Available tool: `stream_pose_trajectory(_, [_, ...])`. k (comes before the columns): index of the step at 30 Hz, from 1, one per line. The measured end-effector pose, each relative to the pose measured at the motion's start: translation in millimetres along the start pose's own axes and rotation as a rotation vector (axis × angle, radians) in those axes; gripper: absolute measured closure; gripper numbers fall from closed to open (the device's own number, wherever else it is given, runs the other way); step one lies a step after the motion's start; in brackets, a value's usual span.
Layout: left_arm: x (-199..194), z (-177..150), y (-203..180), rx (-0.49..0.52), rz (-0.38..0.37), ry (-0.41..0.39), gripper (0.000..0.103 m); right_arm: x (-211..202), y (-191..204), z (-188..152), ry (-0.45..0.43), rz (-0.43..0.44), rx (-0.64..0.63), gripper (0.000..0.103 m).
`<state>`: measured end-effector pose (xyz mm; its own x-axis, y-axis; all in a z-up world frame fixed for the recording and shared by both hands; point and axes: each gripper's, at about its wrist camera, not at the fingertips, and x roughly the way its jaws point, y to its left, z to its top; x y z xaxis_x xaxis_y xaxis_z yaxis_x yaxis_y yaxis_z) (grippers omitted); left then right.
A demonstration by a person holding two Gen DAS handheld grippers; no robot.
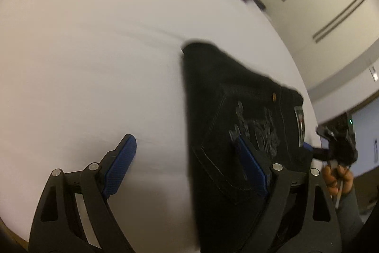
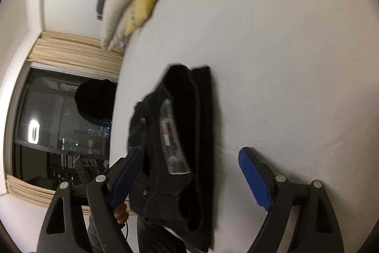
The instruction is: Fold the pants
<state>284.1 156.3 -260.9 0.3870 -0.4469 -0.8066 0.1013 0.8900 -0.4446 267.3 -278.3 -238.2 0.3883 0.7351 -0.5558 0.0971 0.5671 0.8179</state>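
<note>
The left gripper (image 1: 187, 163) is held with its jaws spread wide, and its two blue pads (image 1: 120, 165) are seen well apart in the left wrist view, with nothing clamped between them. The right gripper (image 2: 191, 178) is likewise held wide open, its blue pads (image 2: 254, 178) being set far from each other and nothing being pinched by them. At the right edge of the left wrist view the right hand (image 1: 337, 179) is seen closed around a handle, and in the right wrist view part of the left hand (image 2: 121, 213) is seen behind the left finger.
</note>
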Motion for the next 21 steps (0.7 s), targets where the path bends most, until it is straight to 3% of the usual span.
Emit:
stream_pose_trajectory(3, [5, 0, -7, 0.020, 0.023, 0.015, 0.018, 3, 3, 0, 0.034, -0.002, -0.035, 0.020])
stream_pose_trajectory(5, [3, 0, -8, 0.022, 0.020, 0.025, 0.018, 15, 9, 1, 0.075, -0.008, -0.053, 0.034])
stream_pose_trajectory(6, [3, 0, -12, 0.035, 0.029, 0.034, 0.019, 23, 11, 2, 0.100, -0.023, -0.060, 0.036])
stream_pose_trajectory(8, [9, -3, -24, 0.075, 0.053, 0.060, 0.027, 30, 13, 2, 0.108, -0.051, -0.069, 0.040])
stream_pose_trajectory(9, [11, -3, -29, 0.091, 0.056, 0.071, 0.036, 31, 12, 3, 0.107, -0.047, -0.066, 0.042])
stream_pose_trajectory(10, [13, -4, -35, 0.108, 0.054, 0.080, 0.052, 31, 11, 3, 0.104, -0.040, -0.059, 0.048])
stream_pose_trajectory(11, [15, -4, -41, 0.123, 0.047, 0.091, 0.058, 30, 9, 4, 0.105, -0.046, -0.054, 0.057])
stream_pose_trajectory(17, [16, -7, -67, 0.187, 0.110, 0.081, 0.077, 25, 12, 0, 0.080, -0.098, -0.108, 0.074])
stream_pose_trajectory(21, [3, -7, -84, 0.224, 0.131, 0.051, 0.089, 19, 46, -8, 0.029, -0.218, -0.280, 0.080])
